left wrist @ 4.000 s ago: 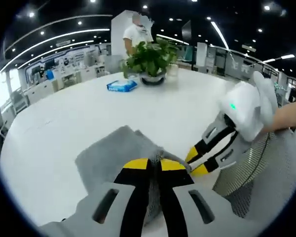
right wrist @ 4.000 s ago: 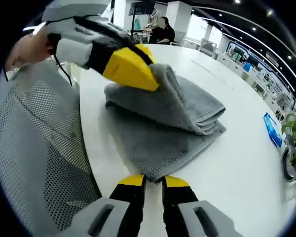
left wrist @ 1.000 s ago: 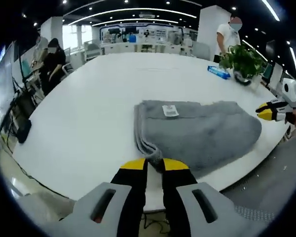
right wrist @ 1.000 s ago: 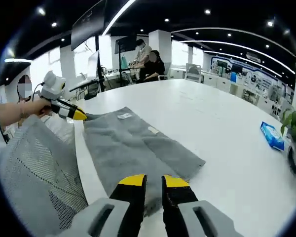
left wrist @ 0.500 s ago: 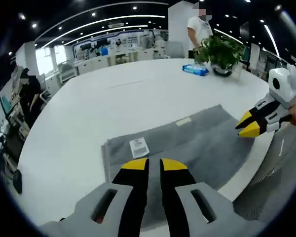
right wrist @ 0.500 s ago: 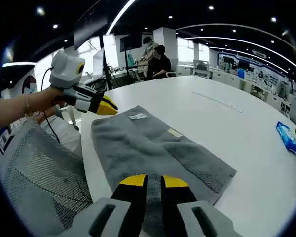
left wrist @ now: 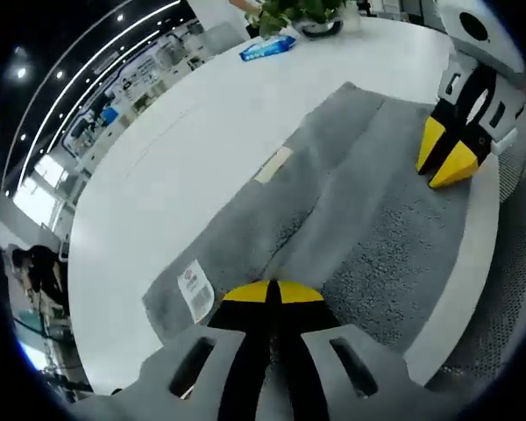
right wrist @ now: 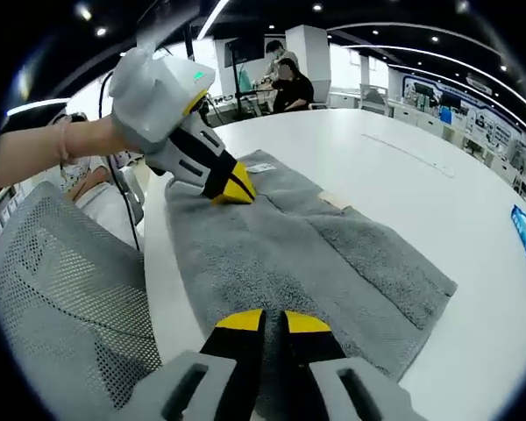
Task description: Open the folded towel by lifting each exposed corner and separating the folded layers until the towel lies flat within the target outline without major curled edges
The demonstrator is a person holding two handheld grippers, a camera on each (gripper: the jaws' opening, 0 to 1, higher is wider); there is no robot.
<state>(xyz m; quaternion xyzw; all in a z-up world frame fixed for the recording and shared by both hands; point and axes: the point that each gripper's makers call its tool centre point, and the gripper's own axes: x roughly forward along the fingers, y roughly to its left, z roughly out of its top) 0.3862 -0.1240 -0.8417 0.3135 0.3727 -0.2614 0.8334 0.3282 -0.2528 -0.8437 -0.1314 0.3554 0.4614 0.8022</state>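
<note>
We find the grey towel (right wrist: 307, 254) spread in a long strip on the white table (left wrist: 158, 167), running ahead of both pairs of jaws. 1 narrower folded layer lies along its far side, past the jaw tips, with 2 labels on it.

The left gripper (left wrist: 273, 293) has its jaws pressed together on the towel edge just at their tips, apparently pinching cloth; in the right gripper view it sits at the strip's far end. The right gripper (right wrist: 273, 322) shows a slim gap between its jaws, over the near edge; whether cloth is caught we cannot tell.

We judge that both grippers hold opposite ends to tension the strip before opening the remaining fold.
</note>
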